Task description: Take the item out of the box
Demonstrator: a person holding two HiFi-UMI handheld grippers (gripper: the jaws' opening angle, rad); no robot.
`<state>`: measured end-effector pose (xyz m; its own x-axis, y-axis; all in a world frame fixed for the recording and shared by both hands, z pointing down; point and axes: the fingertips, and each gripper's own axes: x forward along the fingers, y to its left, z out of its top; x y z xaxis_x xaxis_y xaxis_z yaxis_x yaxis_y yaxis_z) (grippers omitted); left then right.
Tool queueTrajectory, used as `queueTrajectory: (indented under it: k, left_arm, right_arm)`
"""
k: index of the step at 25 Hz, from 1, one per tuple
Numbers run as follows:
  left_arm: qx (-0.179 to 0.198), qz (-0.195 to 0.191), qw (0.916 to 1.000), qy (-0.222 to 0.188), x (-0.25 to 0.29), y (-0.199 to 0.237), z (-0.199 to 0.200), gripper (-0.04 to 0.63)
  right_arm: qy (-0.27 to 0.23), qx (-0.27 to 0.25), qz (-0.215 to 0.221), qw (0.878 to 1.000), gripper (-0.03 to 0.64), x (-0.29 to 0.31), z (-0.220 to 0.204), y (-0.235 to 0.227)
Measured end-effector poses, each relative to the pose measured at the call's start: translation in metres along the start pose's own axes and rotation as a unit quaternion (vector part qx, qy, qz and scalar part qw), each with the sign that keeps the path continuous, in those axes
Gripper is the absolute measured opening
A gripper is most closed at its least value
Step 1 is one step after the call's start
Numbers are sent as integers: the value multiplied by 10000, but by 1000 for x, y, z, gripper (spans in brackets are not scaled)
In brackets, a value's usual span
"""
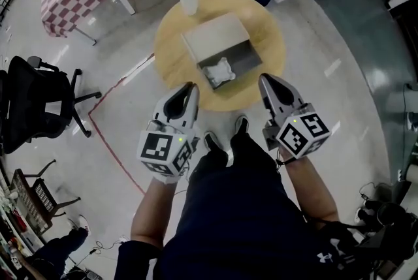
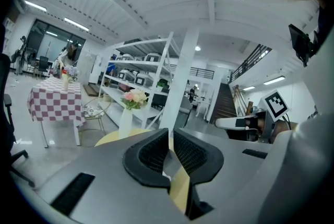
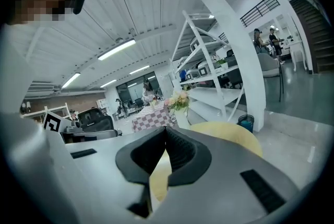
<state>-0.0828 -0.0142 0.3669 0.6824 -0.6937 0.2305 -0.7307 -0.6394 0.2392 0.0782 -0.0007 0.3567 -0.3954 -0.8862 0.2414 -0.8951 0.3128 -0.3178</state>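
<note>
White and crumpled, the item [image 1: 219, 70] lay in the box [image 1: 243, 58] at frame centre; we held the left gripper [image 1: 191, 87] and right gripper [image 1: 264, 79] below it, both closed on nothing, apparently poised to reach.

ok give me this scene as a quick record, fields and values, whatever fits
surface: round wooden table
box: open, on the table
item: white crumpled thing inside the box, at its near end
vase: white, holding pink flowers, at the table's far edge
left gripper: jaws together, nothing between them, at the table's near edge
right gripper: jaws together, nothing between them, at the near edge by the box
task state: item not yet taken out
</note>
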Motion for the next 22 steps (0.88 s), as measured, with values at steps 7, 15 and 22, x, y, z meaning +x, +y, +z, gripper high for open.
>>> queueTrajectory:
  k: [7,15,22]
  left_arm:
    - [-91,299,9995,68,11,13,-5,43]
    - [-171,668,9976,80,50,17,2,43]
    - [-262,1044,9940,178,85,25,3,43]
  right_arm:
    - [224,153,157,9995,12,26,-10,-16]
    - [466,167,583,9971,12,59,-5,-43]
    - [742,305,937,9924,11,98,-8,-74]
